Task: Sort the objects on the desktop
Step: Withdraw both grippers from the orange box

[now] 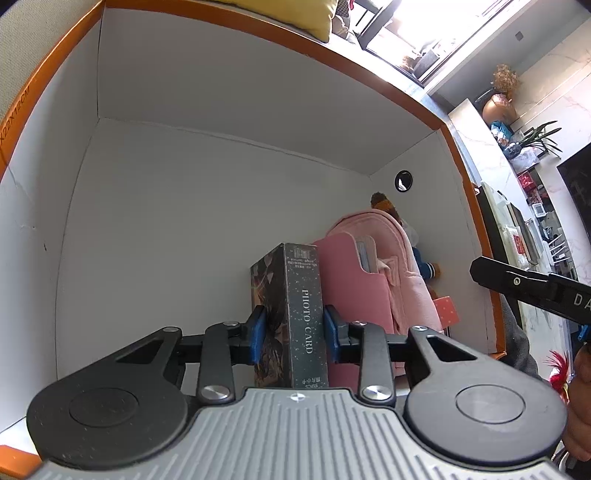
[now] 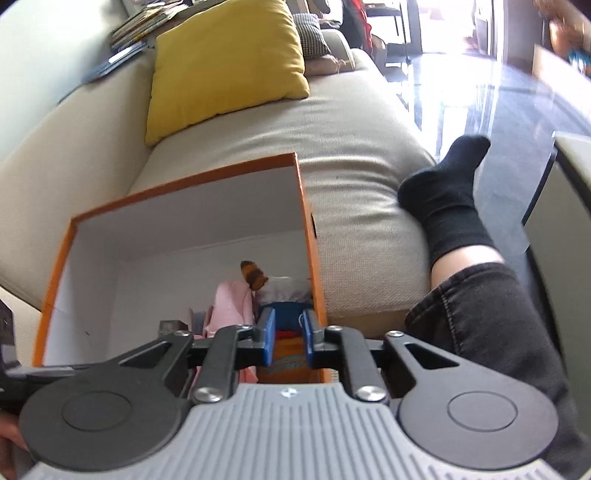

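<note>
Photo-card box [image 1: 295, 314] stands upright in the orange box [image 1: 258, 33], squarely between my left gripper [image 1: 295, 332]'s pads, which touch its sides.

Both wrist cameras look steeply down, close, into the orange box [image 1: 458, 155].
</note>
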### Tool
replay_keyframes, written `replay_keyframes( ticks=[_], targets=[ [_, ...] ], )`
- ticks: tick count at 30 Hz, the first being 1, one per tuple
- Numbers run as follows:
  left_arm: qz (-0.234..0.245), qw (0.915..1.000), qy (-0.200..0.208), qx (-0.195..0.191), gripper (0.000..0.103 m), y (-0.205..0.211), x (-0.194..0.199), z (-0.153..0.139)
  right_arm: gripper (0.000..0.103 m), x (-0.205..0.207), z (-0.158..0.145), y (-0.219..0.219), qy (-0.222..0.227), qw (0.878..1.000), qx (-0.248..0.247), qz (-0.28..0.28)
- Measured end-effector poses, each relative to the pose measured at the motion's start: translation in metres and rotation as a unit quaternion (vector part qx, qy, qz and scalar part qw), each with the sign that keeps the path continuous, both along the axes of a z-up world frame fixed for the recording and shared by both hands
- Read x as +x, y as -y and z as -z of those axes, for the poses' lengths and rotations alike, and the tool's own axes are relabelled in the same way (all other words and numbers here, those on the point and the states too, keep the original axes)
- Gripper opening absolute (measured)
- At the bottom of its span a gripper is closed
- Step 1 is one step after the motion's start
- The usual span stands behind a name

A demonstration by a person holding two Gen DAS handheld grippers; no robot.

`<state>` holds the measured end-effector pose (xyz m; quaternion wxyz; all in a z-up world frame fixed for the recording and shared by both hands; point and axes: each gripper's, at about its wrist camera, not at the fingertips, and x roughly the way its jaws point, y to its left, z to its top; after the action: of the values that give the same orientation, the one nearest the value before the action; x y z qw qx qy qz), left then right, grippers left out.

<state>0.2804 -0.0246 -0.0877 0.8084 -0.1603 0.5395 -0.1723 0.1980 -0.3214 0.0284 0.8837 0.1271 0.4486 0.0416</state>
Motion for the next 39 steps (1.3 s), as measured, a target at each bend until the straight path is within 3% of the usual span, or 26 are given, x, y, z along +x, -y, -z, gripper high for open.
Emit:
replay_keyframes(
  ticks=[7,12,13,14,16,18,20,22,24,32,39],
  targets=[
    [-0.001,1.0,-0.001,0.001,0.037,0.0,0.002,0.001,0.019,-0.011,-0.012,0.0,0.033,0.999,0.001,-0.001],
    [-0.001,1.0,-0.001,0.002,0.036,0.0,0.002,0.0,0.019,-0.013,-0.01,0.001,0.034,0.999,0.009,0.01],
    [-0.002,1.0,-0.002,0.0,0.037,0.0,0.001,-0.001,0.026,-0.016,-0.013,0.001,0.043,0.999,0.007,0.015],
    [-0.003,1.0,-0.003,-0.002,0.036,0.0,0.001,0.0,0.039,-0.019,-0.017,0.0,0.053,0.998,-0.003,0.02],
    [-0.003,1.0,-0.003,-0.002,0.036,0.0,0.0,0.0,0.049,-0.024,-0.022,-0.001,0.077,0.996,-0.037,0.027],
    [-0.003,1.0,-0.003,-0.001,0.036,0.0,0.001,0.001,0.047,-0.02,-0.017,0.0,0.064,0.996,-0.062,0.027],
    [-0.004,1.0,-0.004,-0.002,0.036,0.001,0.001,0.001,0.027,-0.014,-0.005,0.005,0.031,0.998,-0.042,0.02],
    [-0.005,1.0,-0.005,-0.003,0.036,0.001,0.0,0.001,0.013,-0.009,0.006,0.008,0.001,1.0,-0.019,0.01],
    [-0.005,0.9999,-0.012,-0.009,0.036,0.001,0.0,0.002,0.008,-0.01,0.012,0.007,-0.008,1.0,-0.017,0.006],
    [0.014,0.9995,-0.025,-0.011,0.036,0.014,-0.003,0.002,0.007,-0.02,0.009,0.004,-0.023,0.998,-0.049,-0.03],
    [0.011,0.9996,-0.024,0.003,0.036,0.015,-0.003,-0.002,0.008,-0.024,0.009,0.005,-0.017,0.999,-0.037,-0.02]
  ],
)
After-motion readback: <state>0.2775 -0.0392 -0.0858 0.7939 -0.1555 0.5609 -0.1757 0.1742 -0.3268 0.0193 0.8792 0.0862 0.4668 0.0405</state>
